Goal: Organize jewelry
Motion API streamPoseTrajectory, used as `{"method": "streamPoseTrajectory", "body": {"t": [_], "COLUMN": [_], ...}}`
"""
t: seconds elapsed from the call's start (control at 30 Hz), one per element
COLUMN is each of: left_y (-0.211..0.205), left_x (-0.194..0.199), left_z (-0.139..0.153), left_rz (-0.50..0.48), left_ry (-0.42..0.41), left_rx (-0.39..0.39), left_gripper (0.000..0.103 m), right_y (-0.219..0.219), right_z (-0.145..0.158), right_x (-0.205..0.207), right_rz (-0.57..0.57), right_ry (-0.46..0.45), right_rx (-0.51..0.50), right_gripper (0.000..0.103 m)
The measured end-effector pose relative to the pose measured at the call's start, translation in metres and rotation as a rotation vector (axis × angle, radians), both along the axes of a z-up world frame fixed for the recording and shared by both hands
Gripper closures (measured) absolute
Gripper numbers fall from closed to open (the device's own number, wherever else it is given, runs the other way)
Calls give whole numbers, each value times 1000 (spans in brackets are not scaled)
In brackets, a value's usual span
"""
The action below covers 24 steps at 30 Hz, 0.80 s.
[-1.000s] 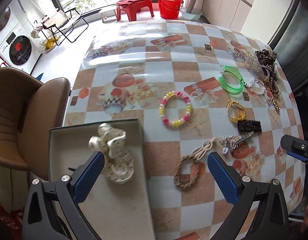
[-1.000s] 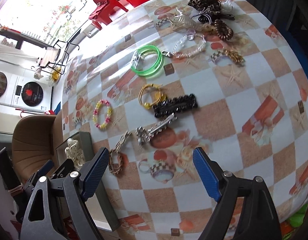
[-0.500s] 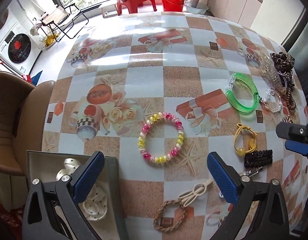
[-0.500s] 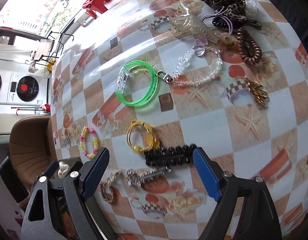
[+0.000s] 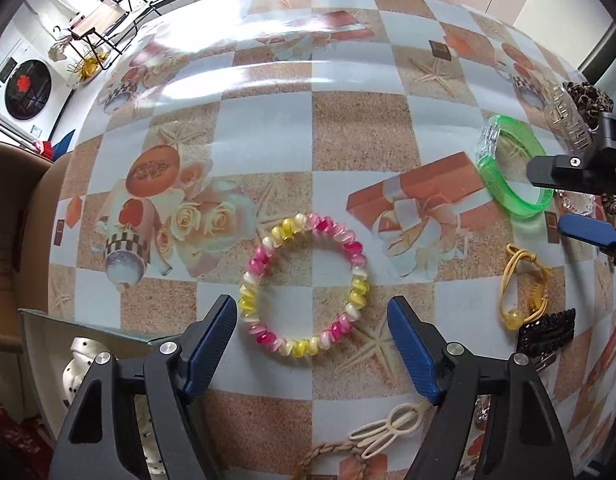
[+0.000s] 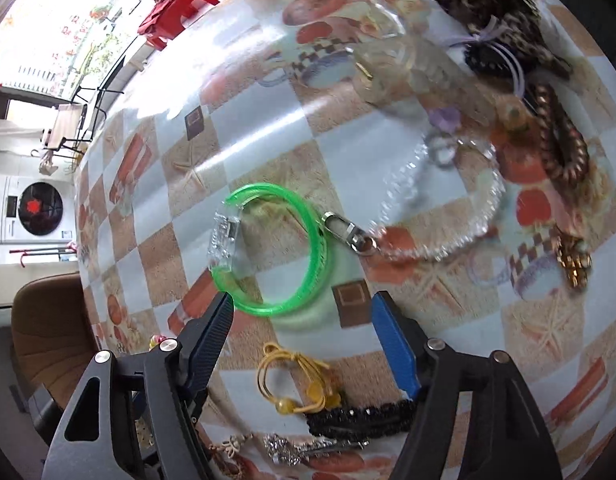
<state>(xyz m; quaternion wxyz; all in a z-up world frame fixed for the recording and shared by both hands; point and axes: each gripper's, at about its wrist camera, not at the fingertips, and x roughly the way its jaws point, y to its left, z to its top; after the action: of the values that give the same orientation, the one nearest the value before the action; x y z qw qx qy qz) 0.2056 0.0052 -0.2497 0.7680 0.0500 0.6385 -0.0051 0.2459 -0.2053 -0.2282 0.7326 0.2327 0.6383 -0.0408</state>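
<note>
Both grippers have dropped closer to the table since earlier. Left gripper (image 5: 311,322), jaws closing but empty, straddles the near half of the beaded bracelet (image 5: 304,284). Beyond and rightward of that bracelet, right gripper (image 6: 302,312), also closing, empty, brackets the green bangle's (image 6: 276,248) near edge.

The right tongs (image 6: 302,316) point down at the table (image 6: 268,128), jaws closing with nothing gripped. The green bangle (image 6: 274,248) lies just ahead, near the left pad. The yellow cord bracelet (image 6: 296,376) lies between the jaws, beside a black hair clip (image 6: 359,416).
</note>
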Motion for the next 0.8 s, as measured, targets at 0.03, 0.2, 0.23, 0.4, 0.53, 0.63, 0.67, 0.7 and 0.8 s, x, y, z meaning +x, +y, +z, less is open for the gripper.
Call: {"method": "streamPoseTrajectory", "body": {"t": [0.03,0.2,0.23,0.4,0.53,0.63,0.67,0.7,0.8], "left_y": [-1,-8,-10,-26,-32,-31,-29,-30,-31], "left_x": [0,2,4,1,-3,-6,-8,-9,-11], "left_z": [0,2,3,7,12,21,26,30,43], "left_rz": [-2,-12,-16,-44,-38,-22,-23,-24,-19], "left_ry": [-4,-3,-4,-10,-10,-25,-31,-37,-54], "left_rx": [-3,-48,-48,-56,-80,-105,-108,-112,-127], "left_gripper": [22,41,43,72,81,82,82,84,86], "right_y": [2,22,27,33,26,17,13,10,1], "right_z": [0,2,2,2,4,10,13,15,24], "right_x": [2,11,11,14,11,6,2,0,-6], "right_rz": [3,74,93,132,128,123,123,123,117], "right_ry": [-1,-9,-9,-8,-20,-41,-48,-54,-69], "right_rx": [-10,-145,-176,-228,-209,-170,-160,-152,-121], "right_gripper": [29,47,51,93,96,96,96,96,96]}}
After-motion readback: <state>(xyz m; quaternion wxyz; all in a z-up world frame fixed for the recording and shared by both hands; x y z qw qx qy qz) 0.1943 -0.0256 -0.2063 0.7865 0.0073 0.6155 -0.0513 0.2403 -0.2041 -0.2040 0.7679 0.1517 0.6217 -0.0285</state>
